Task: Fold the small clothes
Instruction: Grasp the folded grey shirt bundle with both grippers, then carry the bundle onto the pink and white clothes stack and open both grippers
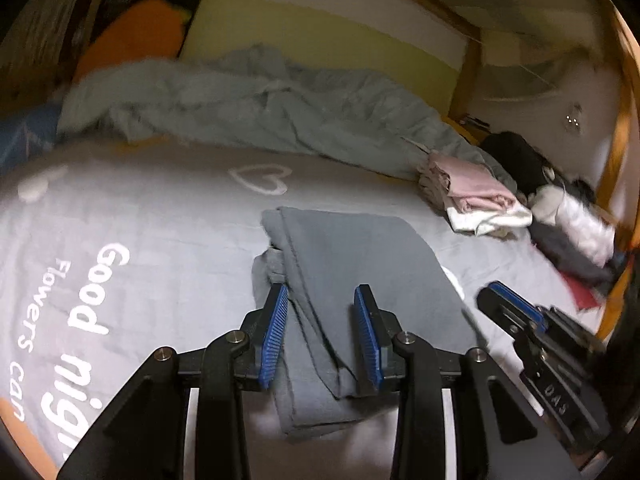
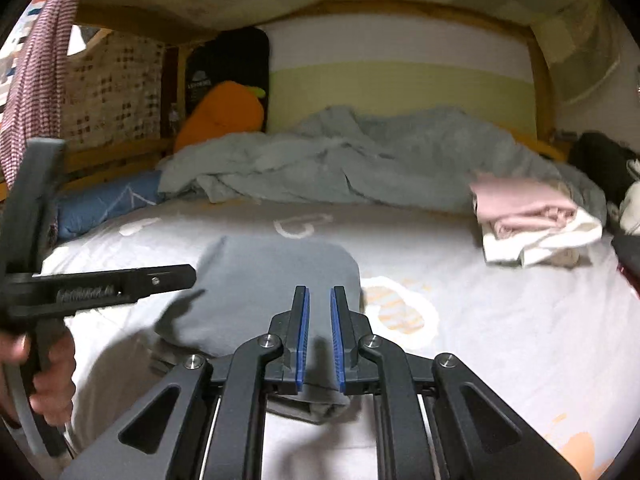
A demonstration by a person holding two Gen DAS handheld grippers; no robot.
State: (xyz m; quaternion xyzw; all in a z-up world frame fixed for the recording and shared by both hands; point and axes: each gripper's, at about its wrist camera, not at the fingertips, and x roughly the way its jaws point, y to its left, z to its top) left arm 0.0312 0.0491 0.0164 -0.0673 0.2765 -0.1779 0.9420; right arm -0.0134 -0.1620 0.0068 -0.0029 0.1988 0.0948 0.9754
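The grey garment (image 1: 352, 264) lies folded flat on the bed (image 1: 168, 216), on the grey sheet printed with white lettering and a white heart outline (image 1: 260, 178); everything else is placed from this garment. To its left, in the right wrist view, a hand (image 2: 52, 376) grips the handle of the left tongs (image 2: 188, 274), whose black tip reaches over the garment's left edge. In the left wrist view the left tongs (image 1: 322, 312) stand apart, blue pads (image 1: 276, 332) on either side of a raised fold at the garment's near-left part; the pads do not press it, and whether the left pad brushes the cloth cannot be told. Behind the garment a rumpled pale blue quilt (image 1: 248, 104) runs across the bed, with an orange carrot-shaped cushion (image 2: 222, 114) beyond it to the left, against the yellow-and-white end panel. In the right wrist view the right tongs (image 2: 319, 304) hang above the garment's right near edge, their blue pads almost together with only a narrow gap, nothing between them. To the garment's right and further back sits a stack of folded clothes (image 1: 476, 196), pink on top of white, just beside the quilt. Further right again lies an unsorted heap of dark and white clothes (image 1: 560, 216) near the wooden bed frame.
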